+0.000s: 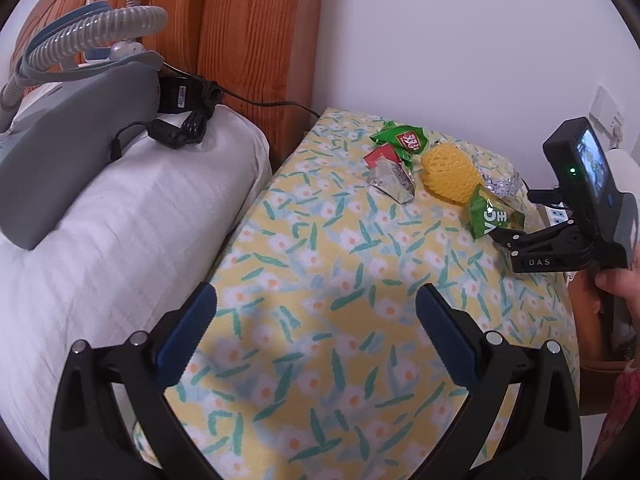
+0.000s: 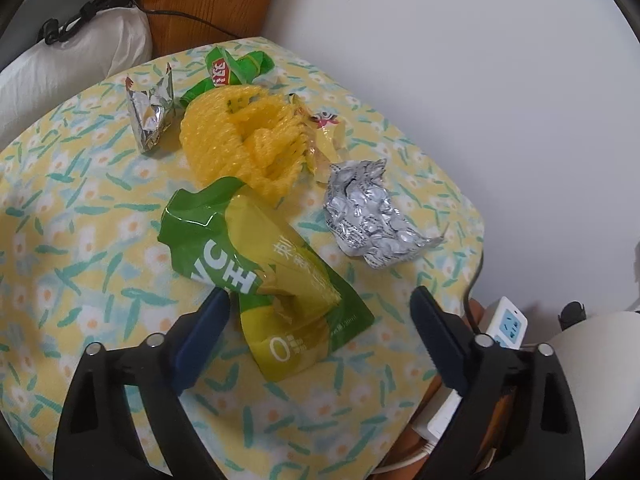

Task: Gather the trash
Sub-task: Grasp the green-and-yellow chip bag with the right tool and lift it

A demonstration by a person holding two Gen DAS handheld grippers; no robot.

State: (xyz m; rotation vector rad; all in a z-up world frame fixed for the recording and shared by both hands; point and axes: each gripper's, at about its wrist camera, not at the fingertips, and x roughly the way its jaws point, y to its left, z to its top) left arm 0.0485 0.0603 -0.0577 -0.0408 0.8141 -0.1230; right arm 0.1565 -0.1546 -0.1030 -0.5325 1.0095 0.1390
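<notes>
Trash lies on a floral yellow cloth (image 1: 320, 280) (image 2: 80, 240). A green and yellow drink pouch (image 2: 276, 280) (image 1: 494, 216) lies nearest, its lower end between the open fingers of my right gripper (image 2: 320, 312), which also shows in the left wrist view (image 1: 516, 240). Behind it are a yellow foam net (image 2: 248, 136) (image 1: 450, 176), a crumpled foil blister pack (image 2: 368, 212) (image 1: 502, 182), a silver foil wrapper (image 2: 150, 116) (image 1: 390, 180), a green snack wrapper (image 2: 232, 72) (image 1: 400, 142) and a small clear wrapper (image 2: 324, 136). My left gripper (image 1: 316, 312) is open and empty, above the cloth's near part.
A white pillow (image 1: 120, 248) lies left of the cloth, with a grey machine (image 1: 76, 140), its hose (image 1: 92, 28) and a black power adapter (image 1: 184, 100) on it. A wooden headboard (image 1: 240, 40) and white wall stand behind. A power strip (image 2: 506, 324) sits low right.
</notes>
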